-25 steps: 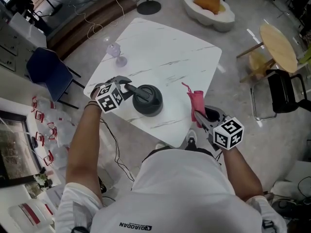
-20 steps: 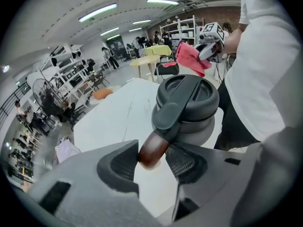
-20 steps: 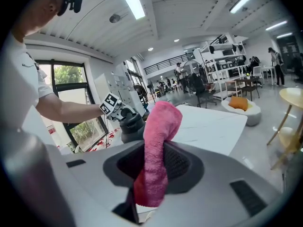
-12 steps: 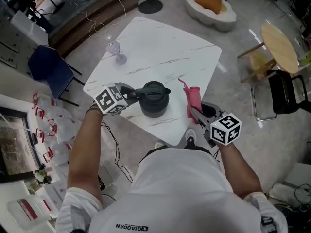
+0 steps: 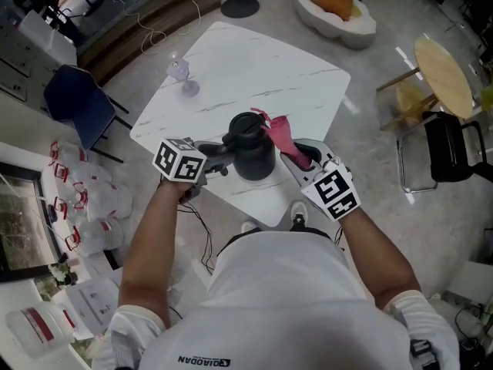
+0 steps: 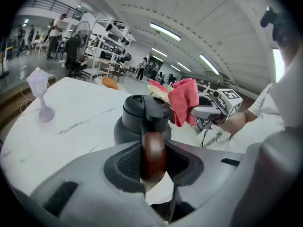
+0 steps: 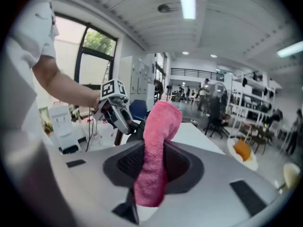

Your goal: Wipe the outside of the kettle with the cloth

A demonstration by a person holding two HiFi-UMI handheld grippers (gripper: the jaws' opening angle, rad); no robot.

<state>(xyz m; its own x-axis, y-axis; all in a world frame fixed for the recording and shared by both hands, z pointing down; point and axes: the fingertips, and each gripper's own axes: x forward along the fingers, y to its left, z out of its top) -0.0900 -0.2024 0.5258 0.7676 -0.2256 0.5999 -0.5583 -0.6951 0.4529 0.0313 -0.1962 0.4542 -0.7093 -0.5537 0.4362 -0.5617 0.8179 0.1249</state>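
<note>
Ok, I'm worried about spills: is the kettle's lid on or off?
On. In the left gripper view the black lid sits down over the top of the kettle, with no gap showing.

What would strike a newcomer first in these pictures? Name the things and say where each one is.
The dark kettle near the front edge of the white table stands out. Its brown handle sits between the jaws of the left gripper, which have just been closing on it. Just to its right, the right gripper holds up a bright pink cloth.
</note>
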